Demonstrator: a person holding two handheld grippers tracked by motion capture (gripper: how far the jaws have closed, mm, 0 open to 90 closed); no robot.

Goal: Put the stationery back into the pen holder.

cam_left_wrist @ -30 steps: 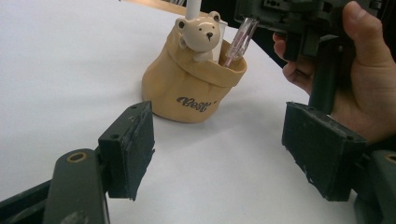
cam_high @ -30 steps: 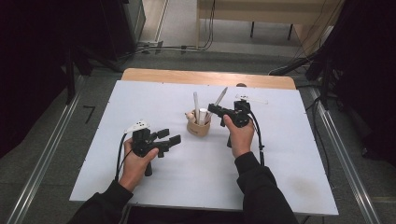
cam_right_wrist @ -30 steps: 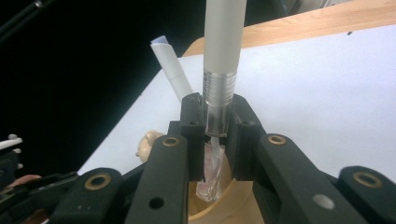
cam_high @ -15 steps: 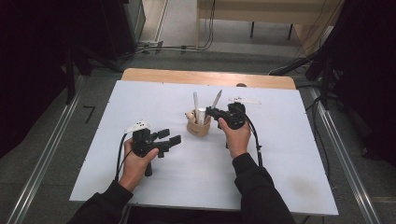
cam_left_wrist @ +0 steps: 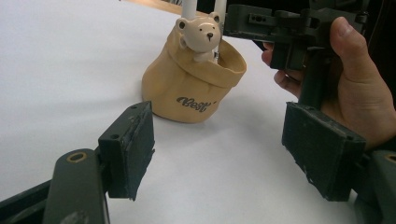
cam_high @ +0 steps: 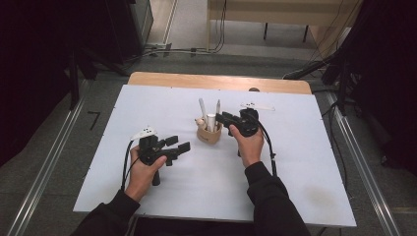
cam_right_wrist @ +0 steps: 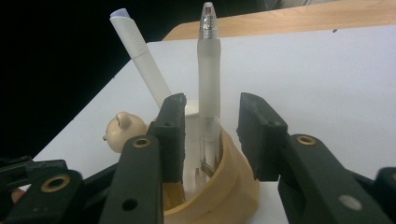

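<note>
Straddling the translucent pen (cam_right_wrist: 209, 70), the right gripper (cam_right_wrist: 212, 135) has its jaws parted either side of it, not yet touching. That pen stands upright in the tan bear holder (cam_high: 209, 133) mid-table, beside a white pen (cam_right_wrist: 140, 51). Left gripper (cam_high: 177, 143) rests wide open, well apart.

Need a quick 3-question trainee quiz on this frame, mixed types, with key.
1. True or false: the right gripper has its jaws open around the frosted pen standing in the bear pen holder.
2. Which gripper is nearer the holder? A) left gripper B) right gripper
3. Fill in: the word printed on the holder's side is ____.

Key: 1 true; 2 B; 3 Best.
</note>
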